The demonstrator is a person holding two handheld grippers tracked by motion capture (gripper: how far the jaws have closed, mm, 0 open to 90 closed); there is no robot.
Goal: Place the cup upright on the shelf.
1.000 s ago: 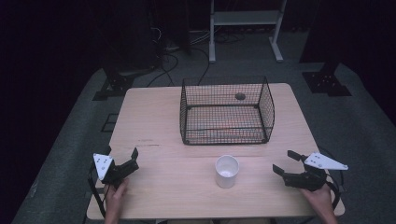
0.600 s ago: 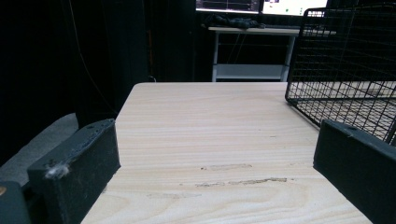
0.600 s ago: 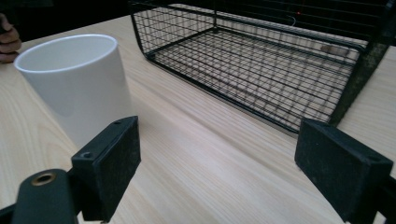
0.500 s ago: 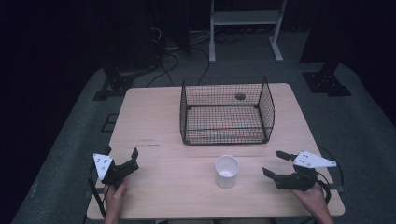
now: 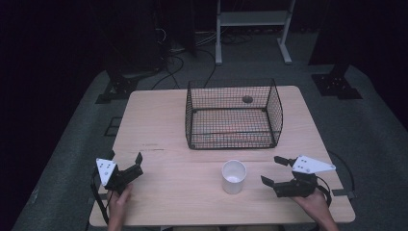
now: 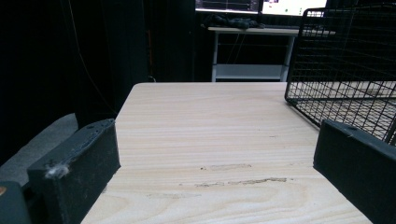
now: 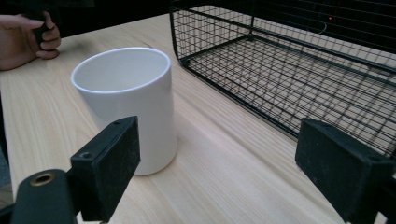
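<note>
Jaws of our right gripper [image 5: 275, 172] have just been opening and stand apart with nothing between them — the white cup [image 5: 234, 176] sits upright just beside it, near the wire basket [image 5: 233, 115]. Our left gripper [image 5: 126, 161] rests wide open and empty.

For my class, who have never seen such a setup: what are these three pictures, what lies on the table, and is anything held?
A person sits at a wooden table, holding hand-operated tongs in each hand. One camera looks down from above; the other two ride on the tongs, looking along their black jaws. The left tongs and right tongs are both open and hold nothing. On the table stand a white cup and a black wire basket. The right tongs, whose jaws have just been opening, point toward the cup without touching it.
</note>
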